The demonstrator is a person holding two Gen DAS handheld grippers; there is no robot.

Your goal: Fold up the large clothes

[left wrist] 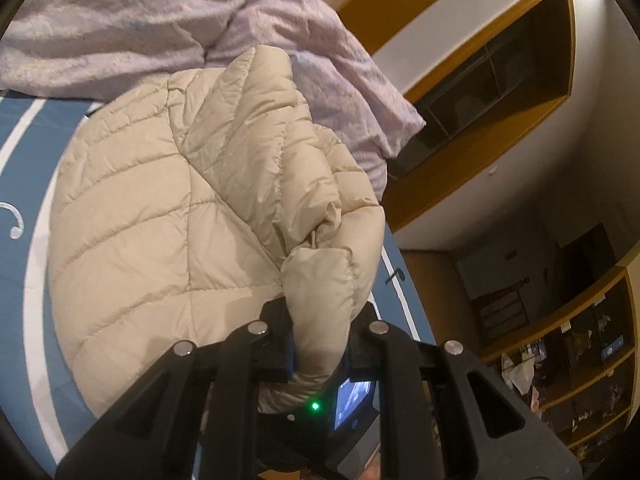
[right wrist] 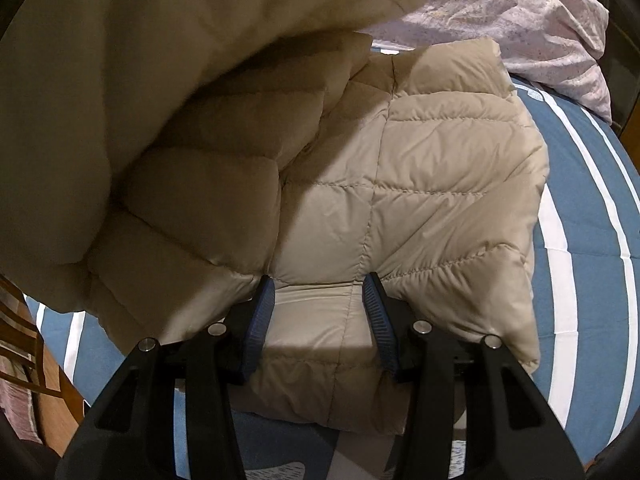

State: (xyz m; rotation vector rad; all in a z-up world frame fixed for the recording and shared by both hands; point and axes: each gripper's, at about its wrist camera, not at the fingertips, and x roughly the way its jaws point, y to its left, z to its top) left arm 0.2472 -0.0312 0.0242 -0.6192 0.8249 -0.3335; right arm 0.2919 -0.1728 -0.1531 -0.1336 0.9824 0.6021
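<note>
Home bedroom. Bed (right wrist: 576, 184) with blue sheet, white stripes; rumpled lilac duvet (left wrist: 120, 28) bunched at the bed's far end. Beyond the bed, white walls with a wood-framed recess (left wrist: 492, 80). Past the bed's side, open wooden shelves (left wrist: 592, 364) crammed with household clutter. Beige puffer jacket (right wrist: 420, 184) laid out on the bed. Dim indoor lighting.

Beige quilted puffer jacket (left wrist: 160, 208): smooth cloth with a faint sheen, stitched in channels. Blue-and-white striped bedsheet (right wrist: 580, 216): matt woven cloth. Lilac crumpled duvet (left wrist: 120, 28): soft, matt cloth. Black gripper (right wrist: 318, 320): matt plastic, ribbed blue pads (right wrist: 378, 316), shiny metal rivets (right wrist: 421, 326). Brown shelving (left wrist: 472, 184): smooth wood.
</note>
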